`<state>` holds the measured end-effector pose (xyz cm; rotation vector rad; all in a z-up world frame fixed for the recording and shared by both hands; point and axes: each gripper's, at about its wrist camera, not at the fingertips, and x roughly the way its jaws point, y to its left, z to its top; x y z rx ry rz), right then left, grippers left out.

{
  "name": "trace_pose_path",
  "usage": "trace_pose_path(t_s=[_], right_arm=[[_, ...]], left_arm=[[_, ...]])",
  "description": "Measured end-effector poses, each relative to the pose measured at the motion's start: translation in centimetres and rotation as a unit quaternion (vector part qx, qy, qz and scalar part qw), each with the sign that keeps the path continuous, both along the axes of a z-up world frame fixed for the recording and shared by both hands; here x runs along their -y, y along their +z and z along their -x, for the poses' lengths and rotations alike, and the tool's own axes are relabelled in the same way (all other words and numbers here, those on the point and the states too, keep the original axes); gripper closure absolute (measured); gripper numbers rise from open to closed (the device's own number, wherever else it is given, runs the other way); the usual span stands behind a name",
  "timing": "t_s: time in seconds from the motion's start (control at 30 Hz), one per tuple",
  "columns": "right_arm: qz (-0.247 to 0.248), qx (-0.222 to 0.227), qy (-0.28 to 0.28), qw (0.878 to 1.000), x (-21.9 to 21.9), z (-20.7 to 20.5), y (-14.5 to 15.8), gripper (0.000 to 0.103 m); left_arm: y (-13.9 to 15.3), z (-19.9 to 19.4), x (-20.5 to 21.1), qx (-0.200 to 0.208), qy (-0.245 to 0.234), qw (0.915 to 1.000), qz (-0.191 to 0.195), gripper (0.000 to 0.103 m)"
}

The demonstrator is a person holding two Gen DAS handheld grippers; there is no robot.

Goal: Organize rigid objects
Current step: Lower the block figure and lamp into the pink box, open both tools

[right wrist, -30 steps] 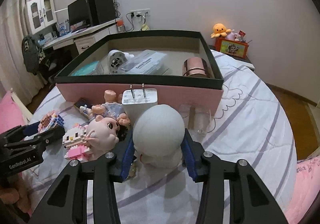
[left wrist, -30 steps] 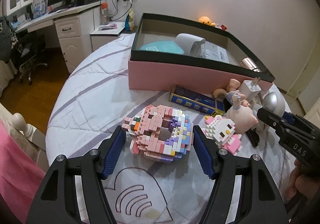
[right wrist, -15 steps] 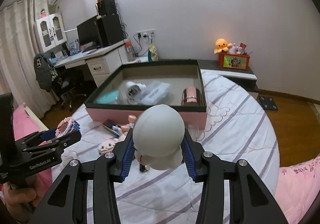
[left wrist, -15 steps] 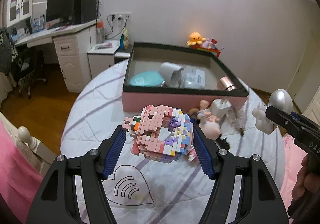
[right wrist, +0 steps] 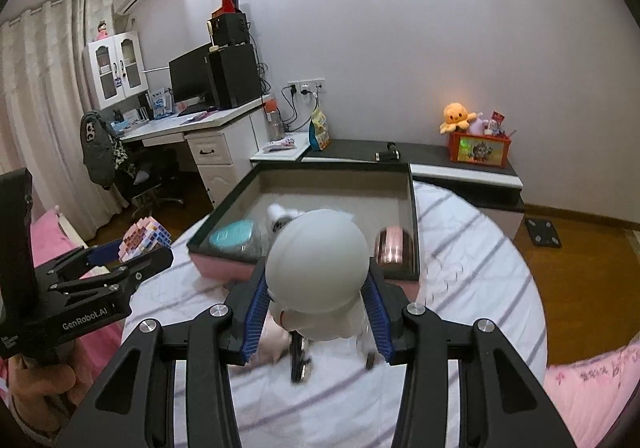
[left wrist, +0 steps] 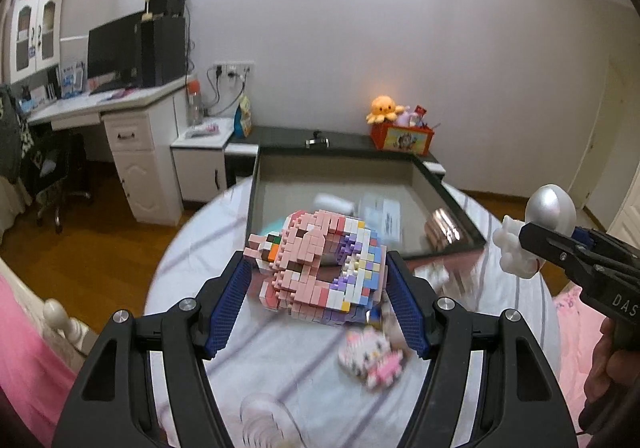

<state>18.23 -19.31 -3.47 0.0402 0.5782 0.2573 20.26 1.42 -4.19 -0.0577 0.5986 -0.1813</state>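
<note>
**Both toys held above the bed, box ahead**

The pink-and-pastel brick-built ring model (left wrist: 320, 264) is pinched between the left gripper (left wrist: 318, 302) pads, carried level, probably so its bricks stay together. The white round-headed plastic figure (right wrist: 318, 272) is clamped by the right gripper (right wrist: 316, 312) around its head. Both hang above the striped white bedsheet (right wrist: 472, 280), pointed toward the pink box with dark rim (right wrist: 412, 208), the likely destination. A small pink-and-white brick cat (left wrist: 370, 358) lies on the sheet below.

Box interior (right wrist: 360, 192): far half bare; teal disc (right wrist: 232, 234), copper cylinder (right wrist: 394, 250) occupy near corners.
Bedspread (left wrist: 280, 368): cat brick figure (left wrist: 370, 358) obstructs near centre.
</note>
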Motion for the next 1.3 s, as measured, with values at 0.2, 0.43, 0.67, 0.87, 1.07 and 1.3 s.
trace_pose_path(t_s=[0.2, 0.43, 0.67, 0.87, 1.07, 1.3], right_arm=[[-0.001, -0.006, 0.000, 1.000, -0.1, -5.6, 1.4, 0.058], [0.009, -0.043, -0.011, 0.999, -0.2, -12.4, -0.4, 0.058], [0.003, -0.085, -0.033, 0.996, 1.1, -17.2, -3.4, 0.058], [0.003, -0.115, -0.041, 0.993, 1.4, -19.2, -5.7, 0.057], [-0.014, -0.116, -0.052, 0.992, 2.2, -19.1, -5.9, 0.019], [-0.031, -0.098, -0.069, 0.992, 3.0, -15.7, -4.2, 0.000]], left_arm=[[1.1, -6.0, 0.3, 0.006, -0.002, 0.9999, -0.010, 0.034], [-0.5, -13.0, 1.0, -0.020, 0.000, 0.9998, -0.011, 0.034], [-2.7, -17.3, 1.9, -0.047, 0.001, 0.9987, -0.019, 0.034], [-4.5, -19.6, 2.9, -0.079, -0.001, 0.9963, -0.033, 0.034], [-5.0, -19.5, 2.7, -0.080, 0.012, 0.9959, -0.040, 0.012], [-2.4, -15.2, 1.7, -0.032, 0.023, 0.9986, -0.034, 0.000]])
